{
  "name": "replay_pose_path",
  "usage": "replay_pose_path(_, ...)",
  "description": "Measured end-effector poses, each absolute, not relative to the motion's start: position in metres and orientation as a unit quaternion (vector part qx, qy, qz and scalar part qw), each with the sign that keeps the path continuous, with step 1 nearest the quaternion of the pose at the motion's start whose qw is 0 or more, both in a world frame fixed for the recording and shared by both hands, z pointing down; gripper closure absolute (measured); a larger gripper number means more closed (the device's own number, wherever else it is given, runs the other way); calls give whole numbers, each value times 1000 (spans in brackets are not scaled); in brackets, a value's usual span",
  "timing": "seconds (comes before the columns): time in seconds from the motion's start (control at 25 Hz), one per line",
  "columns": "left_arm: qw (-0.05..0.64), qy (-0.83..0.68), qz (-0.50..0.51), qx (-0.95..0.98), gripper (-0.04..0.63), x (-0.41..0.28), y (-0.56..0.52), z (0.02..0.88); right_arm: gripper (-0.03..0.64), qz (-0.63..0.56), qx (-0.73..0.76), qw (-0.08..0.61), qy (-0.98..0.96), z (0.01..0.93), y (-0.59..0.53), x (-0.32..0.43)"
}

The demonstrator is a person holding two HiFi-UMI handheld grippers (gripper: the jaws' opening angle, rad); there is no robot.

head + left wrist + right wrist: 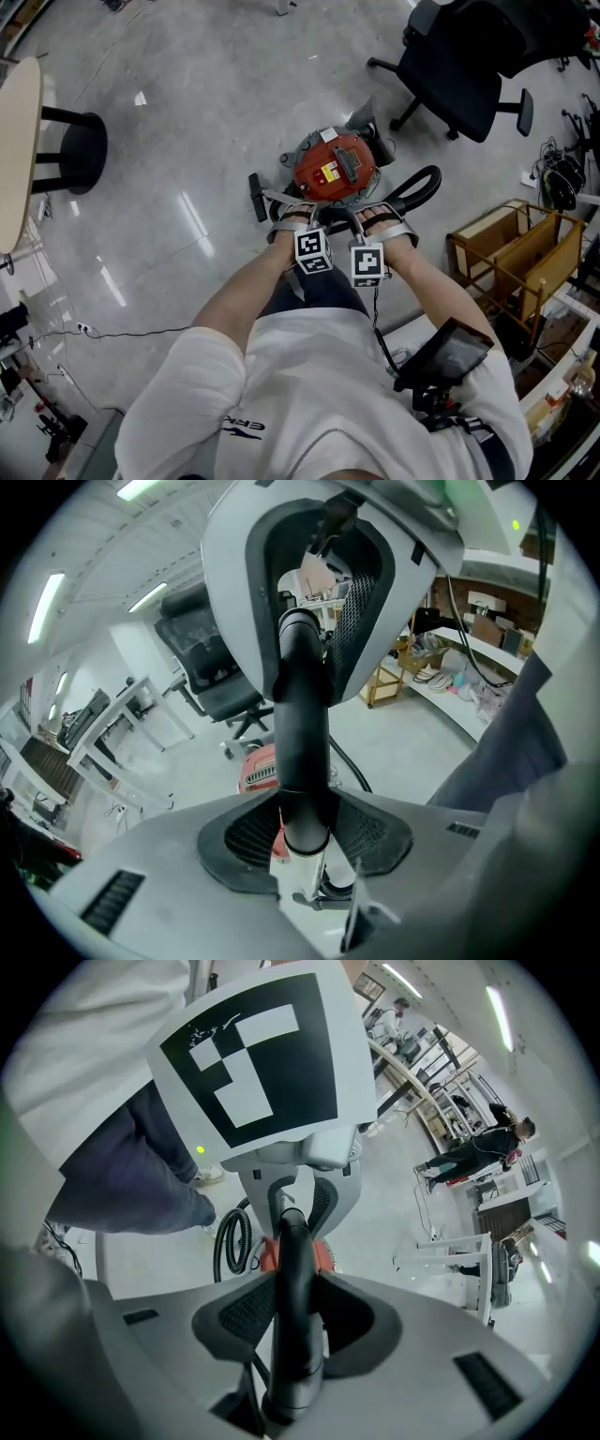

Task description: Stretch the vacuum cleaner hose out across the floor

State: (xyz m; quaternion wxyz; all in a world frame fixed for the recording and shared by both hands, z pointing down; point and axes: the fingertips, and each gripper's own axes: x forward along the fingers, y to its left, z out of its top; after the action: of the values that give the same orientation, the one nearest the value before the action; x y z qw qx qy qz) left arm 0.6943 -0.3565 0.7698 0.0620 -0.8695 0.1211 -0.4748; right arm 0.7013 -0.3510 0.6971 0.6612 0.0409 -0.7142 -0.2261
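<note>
Both my left gripper (pixel 292 216) and right gripper (pixel 381 221) are clamped on the black hose tube (pixel 302 714) near the red vacuum cleaner (pixel 335 167); I would hold firm and draw back steadily so the hose loop (pixel 419 185) uncoils unkinked.

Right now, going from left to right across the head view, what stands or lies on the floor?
Beige table → red vacuum cleaner → black hose → wooden rack. The office chair is left out because it overlaps the hose and the rack.
</note>
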Motion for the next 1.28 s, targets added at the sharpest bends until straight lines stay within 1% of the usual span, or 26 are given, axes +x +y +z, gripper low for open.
replay_pose_path(0.2, 45, 119, -481, -867, 451, 698, -356, 776, 474, -220, 39, 658, -719, 702, -351, 706)
replay_pose_path(0.4, 35, 129, -477, -869, 451, 690, -357, 771, 472, -211, 43, 642, -736, 696, -353, 700)
replay_pose_path(0.6, 26, 137, -483, -865, 451, 682, -360, 772, 457, -190, 56, 666, -719, 697, -368, 722)
replay_pose_path(0.76, 25, 141, -486, -862, 451, 675, -359, 773, 456, -202, 42, 688, -696, 700, -375, 742)
replay_pose_path(1.0, 25, 149, -487, -860, 451, 660, -353, 770, 454, -213, 30, 682, -699, 692, -367, 725)
replay_pose_path(1.28, 22, 161, -482, -861, 451, 630, -346, 755, 451, -234, 20, 651, -722, 668, -357, 688)
